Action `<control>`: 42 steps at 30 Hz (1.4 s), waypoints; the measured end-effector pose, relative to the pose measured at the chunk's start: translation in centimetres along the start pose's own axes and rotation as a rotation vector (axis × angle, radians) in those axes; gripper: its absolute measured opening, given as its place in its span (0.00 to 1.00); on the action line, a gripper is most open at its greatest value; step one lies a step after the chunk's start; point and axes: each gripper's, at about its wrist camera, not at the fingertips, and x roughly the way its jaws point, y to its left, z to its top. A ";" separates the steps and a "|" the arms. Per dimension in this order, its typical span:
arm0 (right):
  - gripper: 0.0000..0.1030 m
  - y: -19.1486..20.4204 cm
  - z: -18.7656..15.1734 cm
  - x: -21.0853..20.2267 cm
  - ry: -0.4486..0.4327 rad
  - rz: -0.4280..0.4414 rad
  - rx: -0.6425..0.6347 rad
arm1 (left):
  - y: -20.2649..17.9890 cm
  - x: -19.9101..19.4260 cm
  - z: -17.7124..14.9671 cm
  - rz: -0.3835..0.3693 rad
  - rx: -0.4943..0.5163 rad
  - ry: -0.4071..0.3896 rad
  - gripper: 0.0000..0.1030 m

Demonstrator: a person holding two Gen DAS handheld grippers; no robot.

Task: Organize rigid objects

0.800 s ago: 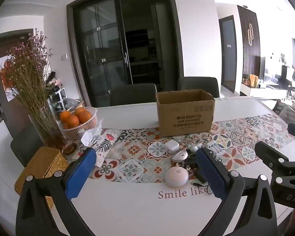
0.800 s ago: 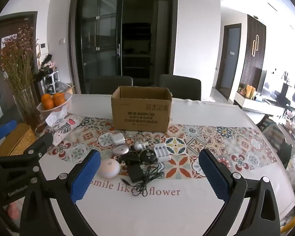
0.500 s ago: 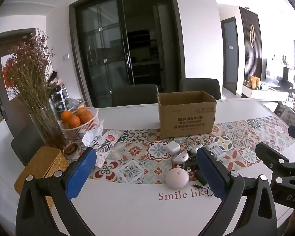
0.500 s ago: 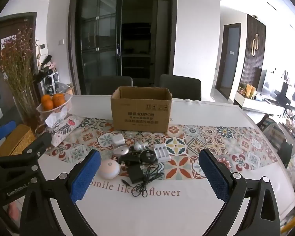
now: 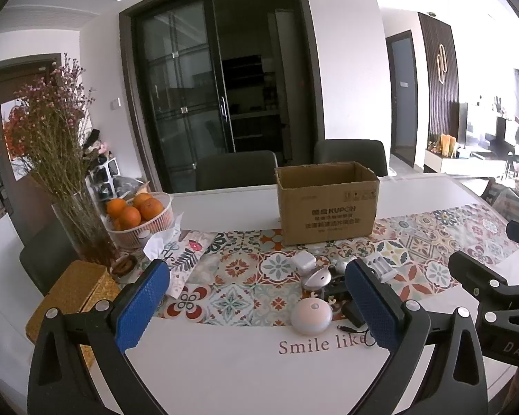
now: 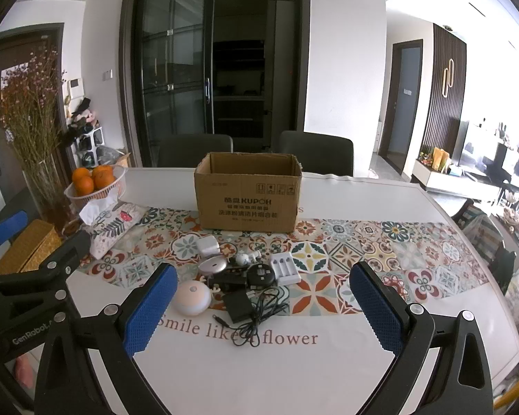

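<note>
An open cardboard box (image 6: 247, 193) (image 5: 327, 202) stands on the patterned runner. In front of it lies a cluster of small items: a round pinkish-white lamp (image 6: 192, 298) (image 5: 310, 317), a white plug cube (image 6: 208, 246), a silver dome (image 6: 214, 265), a white battery charger (image 6: 285, 267), a black round cable reel (image 6: 260, 275), and a black adapter with cord (image 6: 240, 306). My right gripper (image 6: 259, 307) hovers open above the table's near edge, short of the cluster. My left gripper (image 5: 256, 306) is open too, left of the cluster, with nothing between its fingers.
A basket of oranges (image 5: 138, 216), a glass vase of dried flowers (image 5: 76, 221), a fabric tissue pouch (image 5: 176, 256) and a woven yellow box (image 5: 74, 297) crowd the table's left end. Two dark chairs (image 6: 315, 152) stand behind the table.
Both views have tilted up very slightly; the grippers stay open and nothing on the table has moved.
</note>
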 end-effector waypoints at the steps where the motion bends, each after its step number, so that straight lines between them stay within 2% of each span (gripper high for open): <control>1: 0.98 0.0 0.0 0.0 0.000 0.001 -0.001 | 0.0 0.0 0.0 0.001 0.000 0.000 1.00; 42: 0.98 0.0 -0.1 0.0 -0.004 0.002 -0.001 | -0.2 0.1 -0.2 -0.004 0.005 0.001 1.00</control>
